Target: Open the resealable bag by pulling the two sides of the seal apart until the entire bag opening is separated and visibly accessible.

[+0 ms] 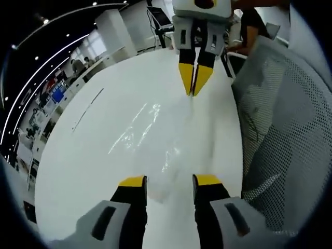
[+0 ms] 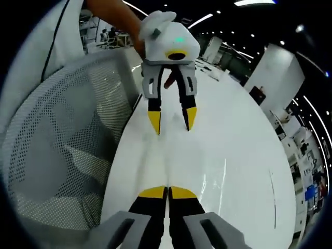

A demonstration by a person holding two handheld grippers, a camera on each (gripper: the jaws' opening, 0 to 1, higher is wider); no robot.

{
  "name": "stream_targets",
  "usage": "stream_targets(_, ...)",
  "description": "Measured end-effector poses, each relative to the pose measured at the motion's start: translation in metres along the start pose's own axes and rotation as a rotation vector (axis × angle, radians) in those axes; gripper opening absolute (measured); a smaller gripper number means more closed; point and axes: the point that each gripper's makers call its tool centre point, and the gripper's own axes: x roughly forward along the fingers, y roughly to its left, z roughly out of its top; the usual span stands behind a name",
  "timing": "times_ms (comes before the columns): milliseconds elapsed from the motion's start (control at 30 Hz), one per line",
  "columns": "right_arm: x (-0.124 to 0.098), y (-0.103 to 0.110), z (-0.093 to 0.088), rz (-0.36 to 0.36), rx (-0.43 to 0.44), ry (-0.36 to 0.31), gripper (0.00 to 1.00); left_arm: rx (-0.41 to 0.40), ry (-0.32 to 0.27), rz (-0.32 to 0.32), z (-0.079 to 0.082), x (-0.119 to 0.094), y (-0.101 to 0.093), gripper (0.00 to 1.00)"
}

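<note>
The clear resealable bag (image 1: 155,150) lies flat on the white table (image 1: 78,171), stretched lengthwise between the grippers. The right gripper (image 1: 195,78) is clenched on the far edge. The left gripper (image 1: 170,181) is released, jaws straddling the near edge. A mesh chair (image 1: 280,129) stands beside the table.

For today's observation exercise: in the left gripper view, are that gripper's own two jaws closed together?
No. The left gripper has its yellow-tipped jaws standing apart, with the clear bag visible between them.
</note>
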Motion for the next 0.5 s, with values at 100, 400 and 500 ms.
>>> stream_targets(100,-0.004,-0.002,-0.002,-0.001,-0.002,-0.002,0.0,0.023,-0.012,-0.003,0.003,-0.001,0.0,0.17)
stream_targets(400,-0.012,-0.008,-0.003,-0.013,0.092,-0.02,0.0,0.046,-0.023,-0.034,0.009,-0.002,-0.006,0.0)
stream_targets(500,-0.013,-0.01,-0.006,-0.018,0.131,-0.018,0.0,0.049,-0.025,-0.037,0.012,-0.002,-0.006,0.0)
